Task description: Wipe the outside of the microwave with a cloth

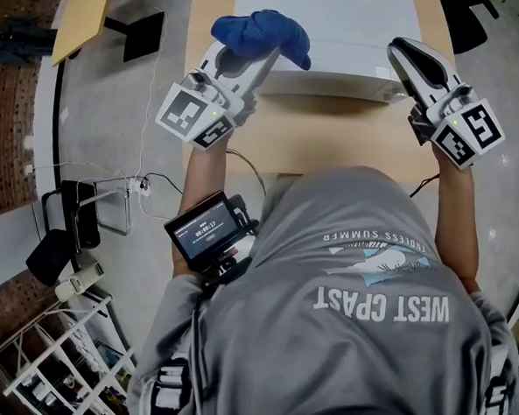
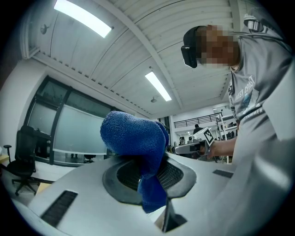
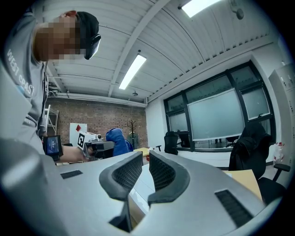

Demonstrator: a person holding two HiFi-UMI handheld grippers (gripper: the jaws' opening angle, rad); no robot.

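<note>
1. The cloth (image 1: 262,34) sits clamped in the jaws of the left gripper (image 1: 249,61), bunched above them with a tail hanging down between.
2. The microwave (image 1: 327,18) lies just ahead of those jaws. Its long axis runs left to right, and the cloth overlaps its front-left top edge. Whether they touch, I cannot tell.
3. The right gripper (image 1: 405,55) is by the front-right corner, its jaws nearly together with nothing between them.
4. The cloth is soft blue microfibre; the microwave is a smooth white box on a wooden surface (image 1: 326,141).

Open-plan office: swivel chair (image 2: 20,162), wooden desk (image 1: 326,141), glazed partitions (image 3: 221,120).
</note>
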